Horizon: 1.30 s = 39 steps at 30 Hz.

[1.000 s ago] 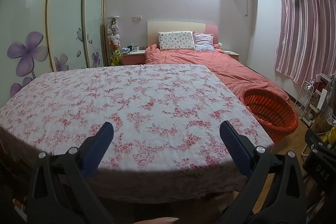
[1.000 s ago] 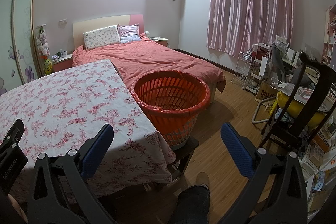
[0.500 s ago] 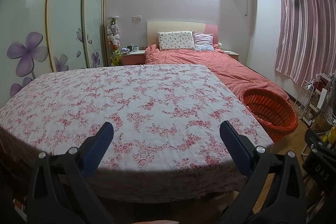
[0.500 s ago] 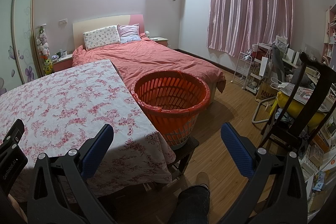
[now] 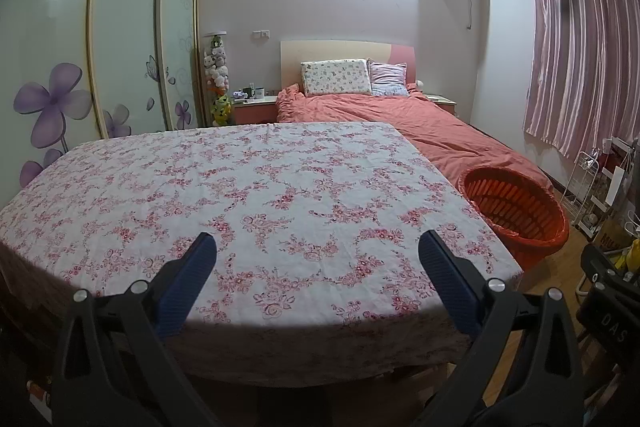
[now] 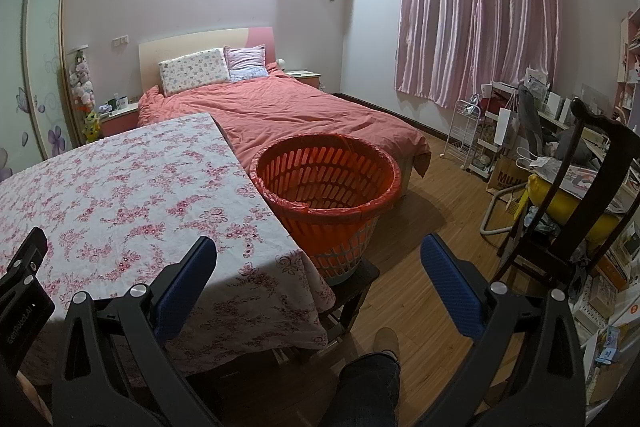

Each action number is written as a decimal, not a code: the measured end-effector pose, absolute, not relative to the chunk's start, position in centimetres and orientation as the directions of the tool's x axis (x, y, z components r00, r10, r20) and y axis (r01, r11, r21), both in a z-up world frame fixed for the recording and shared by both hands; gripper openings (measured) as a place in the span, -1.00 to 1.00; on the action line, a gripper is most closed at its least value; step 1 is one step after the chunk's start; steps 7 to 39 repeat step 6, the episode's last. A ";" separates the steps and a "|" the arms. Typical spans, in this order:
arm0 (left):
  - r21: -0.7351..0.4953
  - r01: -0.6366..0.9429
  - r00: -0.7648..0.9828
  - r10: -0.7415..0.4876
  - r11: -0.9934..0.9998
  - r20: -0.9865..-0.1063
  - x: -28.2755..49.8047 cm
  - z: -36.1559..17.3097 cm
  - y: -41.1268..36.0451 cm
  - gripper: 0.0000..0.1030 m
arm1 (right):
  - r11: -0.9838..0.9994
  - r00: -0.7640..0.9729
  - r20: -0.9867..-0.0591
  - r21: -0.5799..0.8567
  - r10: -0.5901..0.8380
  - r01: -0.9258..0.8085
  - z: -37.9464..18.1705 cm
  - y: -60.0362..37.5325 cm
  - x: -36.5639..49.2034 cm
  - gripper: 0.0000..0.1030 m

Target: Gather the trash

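An orange slatted basket (image 6: 328, 183) lined with a red bag stands on a low stool at the table's right edge; it also shows in the left wrist view (image 5: 516, 207). No trash shows on the table with the floral cloth (image 5: 248, 195). My left gripper (image 5: 316, 251) is open and empty, held over the table's near edge. My right gripper (image 6: 318, 255) is open and empty, held near the table's right corner, in front of the basket.
A bed with a red cover (image 6: 304, 107) lies behind the table and basket. A dark wooden chair (image 6: 580, 195) and cluttered shelves (image 6: 516, 131) stand at the right. A wardrobe with flower doors (image 5: 120, 39) is at the left. My leg and shoe (image 6: 380, 359) are below on the wooden floor.
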<state>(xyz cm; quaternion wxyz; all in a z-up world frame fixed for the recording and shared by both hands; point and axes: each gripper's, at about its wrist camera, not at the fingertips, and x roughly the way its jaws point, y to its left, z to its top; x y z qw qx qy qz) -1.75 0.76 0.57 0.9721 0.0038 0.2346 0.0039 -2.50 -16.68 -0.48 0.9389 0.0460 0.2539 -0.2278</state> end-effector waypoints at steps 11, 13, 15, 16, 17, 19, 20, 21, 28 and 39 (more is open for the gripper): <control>0.007 -0.006 0.889 0.008 1.000 -0.458 -1.6 0.6 0.9 0.92 | 0.892 0.767 -0.498 -0.029 -0.404 0.451 -0.5 -16.7 -2.5 0.96; 0.007 -0.006 0.889 0.008 1.000 -0.458 -1.6 0.6 0.9 0.92 | 0.892 0.767 -0.498 -0.029 -0.404 0.451 -0.5 -16.7 -2.5 0.96; 0.007 -0.006 0.889 0.008 1.000 -0.458 -1.6 0.6 0.9 0.92 | 0.892 0.767 -0.498 -0.029 -0.404 0.451 -0.5 -16.7 -2.5 0.96; 0.007 -0.006 0.889 0.008 1.000 -0.458 -1.6 0.6 0.9 0.92 | 0.892 0.767 -0.498 -0.029 -0.404 0.451 -0.5 -16.7 -2.5 0.96; 0.007 -0.006 0.889 0.008 1.000 -0.458 -1.6 0.6 0.9 0.92 | 0.892 0.767 -0.498 -0.029 -0.404 0.451 -0.5 -16.7 -2.5 0.96; 0.007 -0.006 0.889 0.008 1.000 -0.458 -1.6 0.6 0.9 0.92 | 0.892 0.767 -0.498 -0.029 -0.404 0.451 -0.5 -16.7 -2.5 0.96; 0.007 -0.006 0.889 0.008 1.000 -0.458 -1.6 0.6 0.9 0.92 | 0.892 0.767 -0.498 -0.029 -0.404 0.451 -0.5 -16.7 -2.5 0.96; 0.007 -0.006 0.889 0.008 1.000 -0.458 -1.6 0.6 0.9 0.92 | 0.892 0.767 -0.498 -0.029 -0.404 0.451 -0.5 -16.7 -2.5 0.96; 0.007 -0.006 0.889 0.008 1.000 -0.458 -1.6 0.6 0.9 0.92 | 0.892 0.767 -0.498 -0.029 -0.404 0.451 -0.5 -16.7 -2.5 0.96; 0.007 -0.006 0.889 0.008 1.000 -0.458 -1.6 0.6 0.9 0.92 | 0.892 0.767 -0.498 -0.029 -0.404 0.451 -0.5 -16.7 -2.5 0.96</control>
